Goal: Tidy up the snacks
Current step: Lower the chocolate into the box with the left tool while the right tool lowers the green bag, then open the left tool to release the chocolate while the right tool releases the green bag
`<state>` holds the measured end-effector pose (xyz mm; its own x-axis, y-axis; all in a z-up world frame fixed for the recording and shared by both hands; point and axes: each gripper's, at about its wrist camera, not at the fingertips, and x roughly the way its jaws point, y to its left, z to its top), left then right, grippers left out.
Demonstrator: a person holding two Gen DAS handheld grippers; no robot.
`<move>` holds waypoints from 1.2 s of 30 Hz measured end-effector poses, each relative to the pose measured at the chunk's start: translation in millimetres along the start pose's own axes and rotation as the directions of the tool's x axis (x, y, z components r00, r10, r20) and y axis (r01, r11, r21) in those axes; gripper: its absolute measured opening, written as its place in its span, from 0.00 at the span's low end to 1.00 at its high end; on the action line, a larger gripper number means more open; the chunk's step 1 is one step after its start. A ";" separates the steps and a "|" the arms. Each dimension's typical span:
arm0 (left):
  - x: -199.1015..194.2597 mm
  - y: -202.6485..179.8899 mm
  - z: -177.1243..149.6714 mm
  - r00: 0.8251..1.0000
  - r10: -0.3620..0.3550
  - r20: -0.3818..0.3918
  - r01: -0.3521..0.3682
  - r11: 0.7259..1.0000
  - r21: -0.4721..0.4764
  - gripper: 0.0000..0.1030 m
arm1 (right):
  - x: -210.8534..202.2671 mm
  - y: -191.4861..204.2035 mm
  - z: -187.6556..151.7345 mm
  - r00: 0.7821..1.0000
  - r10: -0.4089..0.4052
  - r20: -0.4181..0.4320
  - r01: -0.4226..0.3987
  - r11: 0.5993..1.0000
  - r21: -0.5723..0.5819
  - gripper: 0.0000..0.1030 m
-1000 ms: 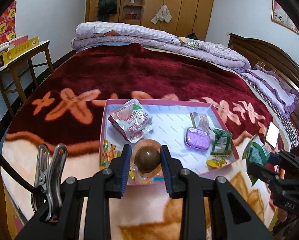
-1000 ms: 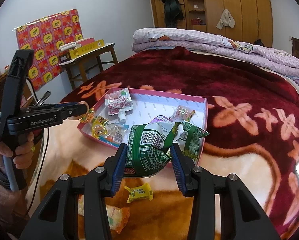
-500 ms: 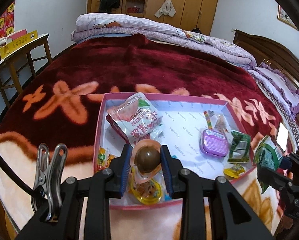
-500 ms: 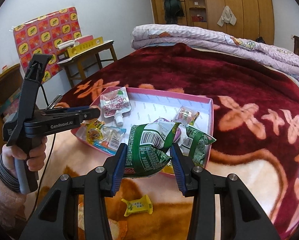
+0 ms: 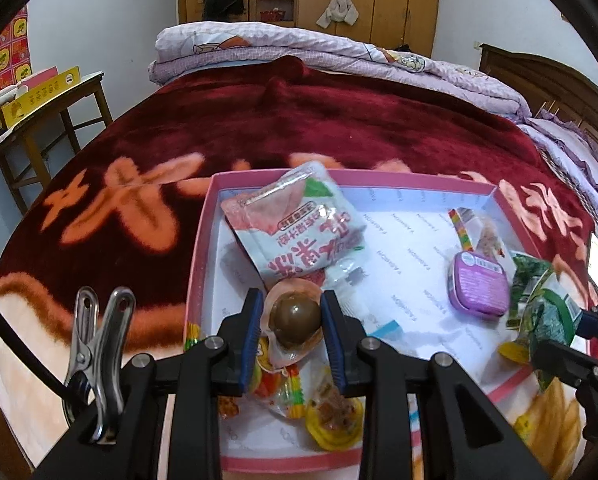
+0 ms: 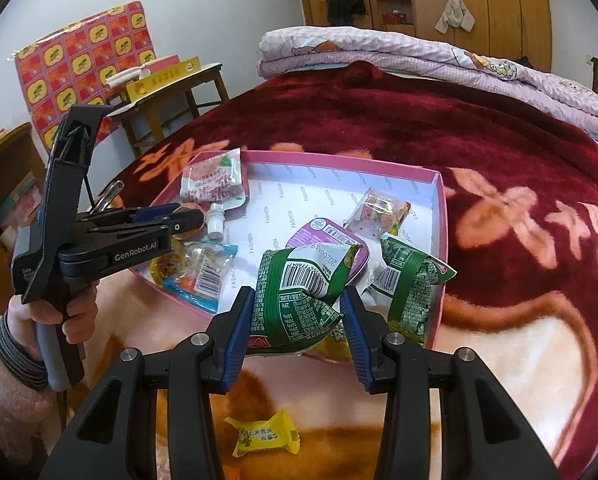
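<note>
A pink box (image 5: 197, 264) with a white floor lies on the bed and holds several snacks; it also shows in the right wrist view (image 6: 439, 216). My left gripper (image 5: 293, 314) is shut on a packaged brown egg (image 5: 295, 318), held over the box's near left part. My right gripper (image 6: 299, 312) is shut on a green snack packet (image 6: 299, 300) at the box's near edge. In the box lie a white-pink drink pouch (image 5: 299, 228), a purple tin (image 5: 479, 284), a second green packet (image 6: 411, 292) and candies (image 6: 195, 268).
A yellow wrapped candy (image 6: 265, 434) lies on the blanket outside the box, under my right gripper. A wooden table (image 6: 167, 92) with a yellow carton stands left of the bed. Folded quilts (image 5: 319, 56) lie at the far end.
My left gripper has moved forward with the egg, from the box's near edge to over its inside. My right gripper has advanced with the green packet to the box's near edge.
</note>
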<state>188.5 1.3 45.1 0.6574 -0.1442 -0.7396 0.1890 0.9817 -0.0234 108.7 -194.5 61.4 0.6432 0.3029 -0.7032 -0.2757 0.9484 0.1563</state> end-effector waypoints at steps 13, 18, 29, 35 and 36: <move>13.8 3.7 7.2 1.000 0.017 -0.017 -0.017 1.000 -0.002 0.31 | 20.6 -11.6 0.8 1.000 0.002 -0.023 -0.001 0.999 0.041 0.43; 8.5 -0.1 6.4 1.000 0.004 -0.021 -0.004 1.000 0.010 0.36 | 21.3 -12.7 0.1 1.000 0.006 -0.014 -0.005 0.999 0.045 0.43; -15.8 -7.3 1.7 1.000 -0.007 -0.023 0.008 0.999 0.044 0.46 | 13.9 -8.7 0.8 1.000 0.001 0.031 -0.002 1.000 0.031 0.46; -34.5 -5.1 -4.8 0.998 0.056 -0.017 -0.054 0.994 0.098 0.46 | 1.4 -3.2 1.7 0.997 0.011 0.075 -0.012 1.000 0.016 0.53; -36.8 -3.2 -5.6 0.998 0.065 -0.018 -0.063 0.993 0.100 0.46 | -0.4 -2.6 1.5 0.997 0.014 0.078 -0.015 1.000 0.014 0.53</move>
<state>159.5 4.2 68.6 0.6548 -0.0780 -0.7518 0.2192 0.9715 0.0902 110.2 -196.9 62.3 0.6935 0.3221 -0.6444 -0.2749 0.9451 0.1765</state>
